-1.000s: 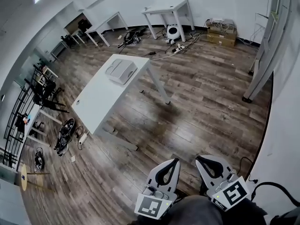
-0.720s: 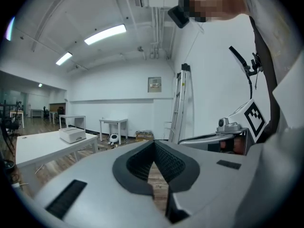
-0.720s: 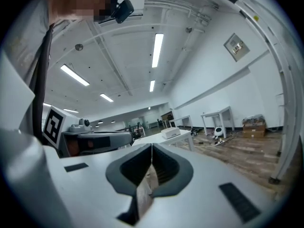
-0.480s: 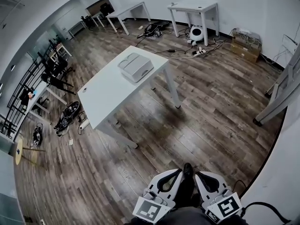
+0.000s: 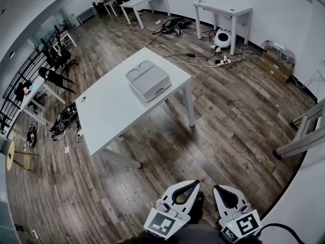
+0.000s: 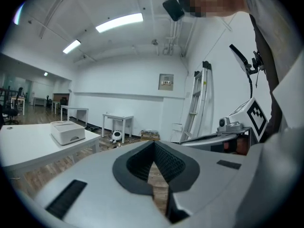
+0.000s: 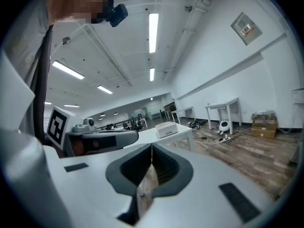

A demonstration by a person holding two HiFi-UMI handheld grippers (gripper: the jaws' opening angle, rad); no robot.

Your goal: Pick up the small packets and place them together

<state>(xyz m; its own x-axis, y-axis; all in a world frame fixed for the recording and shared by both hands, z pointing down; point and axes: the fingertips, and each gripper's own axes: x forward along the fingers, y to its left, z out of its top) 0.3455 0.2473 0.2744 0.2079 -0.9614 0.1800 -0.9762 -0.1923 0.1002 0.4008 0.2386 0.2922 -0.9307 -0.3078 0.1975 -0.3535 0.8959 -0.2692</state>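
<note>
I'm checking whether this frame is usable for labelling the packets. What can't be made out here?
- Packets: none shows in any view. The grey box on the white table hides its own inside under its top.
- Dark clutter on the floor beyond the table, head view: too small to name.
- Hands behind the left gripper and right gripper: cut off by the head view's bottom edge.

A white rectangular table (image 5: pixel 114 113) stands left of centre in the head view, on a brown wood-plank floor (image 5: pixel 233 116). A pale grey lidded plastic box (image 5: pixel 148 81) lies on the tabletop towards its upper right corner; the surface below and left of it is bare. Dark bags (image 5: pixel 63 122) lie on the floor just left of the table, and loose cables (image 5: pixel 203 62) trail across the planks at upper right.
</note>
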